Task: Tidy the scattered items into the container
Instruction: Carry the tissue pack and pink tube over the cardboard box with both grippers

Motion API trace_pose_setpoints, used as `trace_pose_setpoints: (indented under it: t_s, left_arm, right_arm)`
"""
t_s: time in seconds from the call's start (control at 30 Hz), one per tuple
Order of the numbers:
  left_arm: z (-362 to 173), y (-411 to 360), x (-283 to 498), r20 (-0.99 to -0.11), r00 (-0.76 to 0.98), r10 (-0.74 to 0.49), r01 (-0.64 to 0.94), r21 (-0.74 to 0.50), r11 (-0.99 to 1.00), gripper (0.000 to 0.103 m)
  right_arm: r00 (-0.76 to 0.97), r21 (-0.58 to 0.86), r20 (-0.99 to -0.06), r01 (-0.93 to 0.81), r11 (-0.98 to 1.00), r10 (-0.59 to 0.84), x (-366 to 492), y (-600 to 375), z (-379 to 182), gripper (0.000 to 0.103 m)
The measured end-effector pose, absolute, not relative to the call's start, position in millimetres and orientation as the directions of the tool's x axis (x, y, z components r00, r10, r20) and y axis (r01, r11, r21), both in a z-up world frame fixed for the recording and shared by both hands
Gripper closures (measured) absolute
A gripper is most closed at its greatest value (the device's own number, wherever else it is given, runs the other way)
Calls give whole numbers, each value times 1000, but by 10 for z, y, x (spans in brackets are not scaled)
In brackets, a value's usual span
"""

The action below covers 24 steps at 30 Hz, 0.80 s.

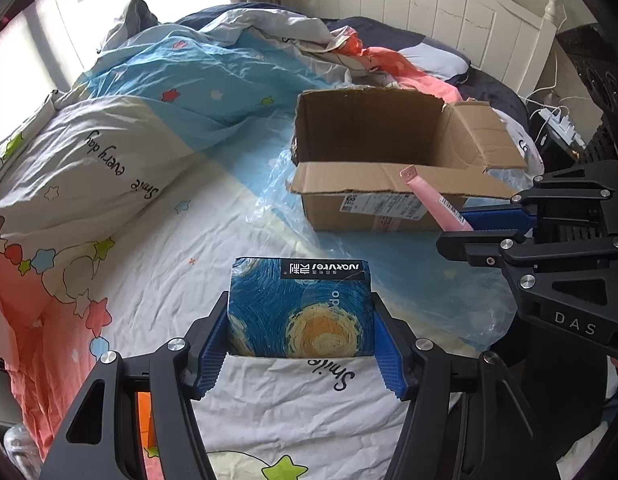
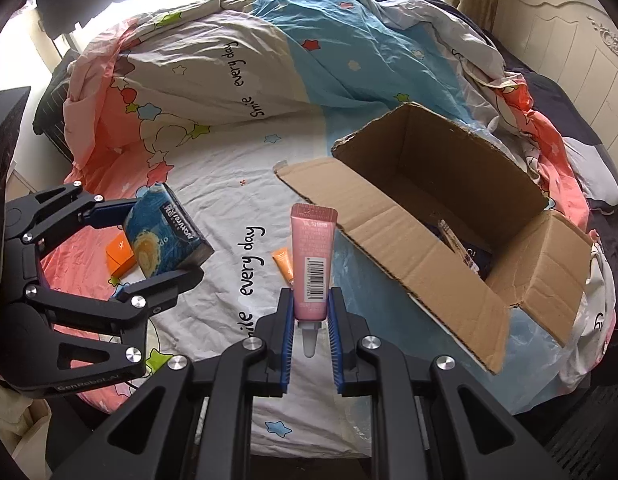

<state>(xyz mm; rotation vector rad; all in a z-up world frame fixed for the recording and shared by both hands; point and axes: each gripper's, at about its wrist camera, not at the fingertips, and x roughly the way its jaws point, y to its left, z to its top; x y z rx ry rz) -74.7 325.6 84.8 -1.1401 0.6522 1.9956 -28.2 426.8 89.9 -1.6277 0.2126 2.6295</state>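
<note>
Tissue pack [image 1: 299,312] is swirly blue with a yellow-orange sun, tube [image 2: 312,258] is pink, box [image 2: 441,216] plain brown, little carton [image 2: 120,256] orange.

Left gripper [image 1: 301,344] clamps tissue pack [image 1: 301,312] before cardboard box [image 1: 373,168].

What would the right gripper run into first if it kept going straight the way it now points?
Probably the near flap of the cardboard box. The right gripper, its jaws shut on the pink tube, points toward that flap's left end; depth is unclear, so the tube's tip might pass just left of it, over the bedsheet.
</note>
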Motion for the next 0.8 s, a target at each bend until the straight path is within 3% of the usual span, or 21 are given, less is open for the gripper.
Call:
trace_pose_setpoints:
  t_s: [0.4, 0.8]
  left_arm:
    - [1195, 3908, -841, -842, -367, 397, -830, 103, -549, 38]
    - [1077, 4672, -1043, -850, -328, 412, -869, 100, -485, 38]
  right_arm:
    - [-480, 75, -877, -163, -984, 13, -297, 4782, 1107, 88]
    - [-471, 53, -881, -207, -977, 52, -421, 5234, 966, 88]
